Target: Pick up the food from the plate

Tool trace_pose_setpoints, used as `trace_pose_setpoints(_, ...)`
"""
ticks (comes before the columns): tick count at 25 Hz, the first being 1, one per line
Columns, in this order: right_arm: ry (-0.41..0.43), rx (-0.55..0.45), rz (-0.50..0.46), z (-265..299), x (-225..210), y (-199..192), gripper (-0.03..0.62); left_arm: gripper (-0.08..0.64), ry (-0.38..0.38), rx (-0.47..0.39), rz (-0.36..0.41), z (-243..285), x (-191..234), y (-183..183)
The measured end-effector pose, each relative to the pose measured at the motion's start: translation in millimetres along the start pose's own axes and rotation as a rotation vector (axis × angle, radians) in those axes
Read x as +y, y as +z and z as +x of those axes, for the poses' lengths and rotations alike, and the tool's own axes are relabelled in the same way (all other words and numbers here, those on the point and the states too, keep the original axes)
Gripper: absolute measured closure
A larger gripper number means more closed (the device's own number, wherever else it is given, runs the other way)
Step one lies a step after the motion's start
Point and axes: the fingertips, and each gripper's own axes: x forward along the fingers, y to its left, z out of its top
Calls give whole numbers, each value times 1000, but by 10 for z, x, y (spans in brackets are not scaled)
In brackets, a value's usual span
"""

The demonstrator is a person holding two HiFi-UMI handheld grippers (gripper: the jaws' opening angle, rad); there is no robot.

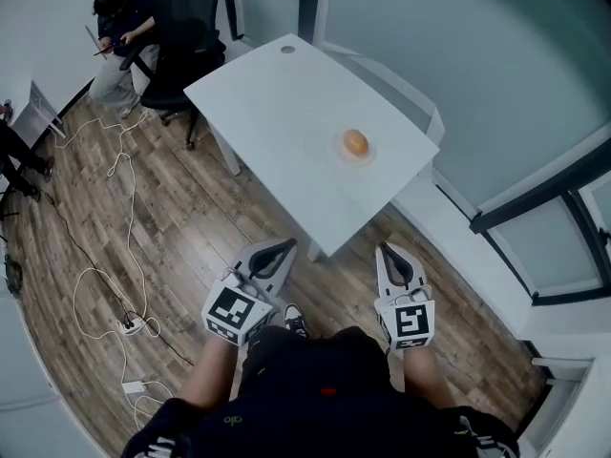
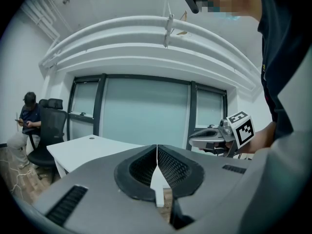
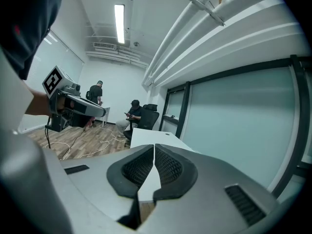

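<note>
A round orange-brown piece of food [image 1: 355, 142] rests on a small white plate [image 1: 359, 157] near the right edge of the white table [image 1: 277, 113]. Both grippers hang in front of the table's near corner, well short of the plate. My left gripper [image 1: 285, 246] is shut with nothing in it, its jaws meeting in the left gripper view [image 2: 157, 152]. My right gripper [image 1: 386, 249] is likewise shut and empty [image 3: 154, 152]. Each gripper view shows the other gripper [image 2: 214, 139] [image 3: 73, 104] and the table top [image 2: 92, 147] [image 3: 151, 136], not the food.
A person sits in a black office chair [image 1: 181, 27] beyond the table's far left corner. Cables [image 1: 115, 256] and a power strip [image 1: 134, 325] lie on the wooden floor at left. A glass wall with a low white sill [image 1: 458, 227] runs along the right.
</note>
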Motion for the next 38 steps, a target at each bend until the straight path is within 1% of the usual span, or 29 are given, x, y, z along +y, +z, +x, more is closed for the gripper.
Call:
trace_pose_setpoints(3,4,8,-7,185,-14,21,568,535,-6,-7,-3,62,177,33)
trace_pose_setpoints(7,0,4,-14,397,-157,82,568,535,-5,-14,-2,196,355,100)
trace_pose_setpoints(11,8,-4,-17,680,-379,113,568,535,12,-10,1,404,525,129)
trace_pose_setpoints(15,41,-4,-4,1027,-632,44,568,535,47,4,-8,676,706,136)
trace_pose_setpoints(19,93,-10,6,1461,-934,27,568,535,85,-4,-68,1019,868,199)
trace_pose_setpoints(23,142,-14,19,1892,-1392,-39,566,535,134,6,-60,1556,1011,323)
trace_pose_setpoints(26,158,5,54,2228,-1741,-200,566,535,179,28,-60,1873,1138,380)
trace_pose_setpoints(29,188,37,83,2561,-1971,-408,563,535,231,62,-61,2094,1245,386)
trace_pose_setpoints(30,210,48,83,2657,-2007,-477,548,535,247,68,-67,2155,1266,391)
trace_pose_setpoints(32,264,69,78,2859,-2021,-608,431,535,273,73,-79,2243,1293,379)
trace_pose_setpoints(34,291,90,65,3118,-2026,-738,383,535,292,82,-101,2313,1320,313)
trace_pose_setpoints(38,297,165,63,3631,-2001,-1097,288,535,311,127,-161,2399,1380,95)
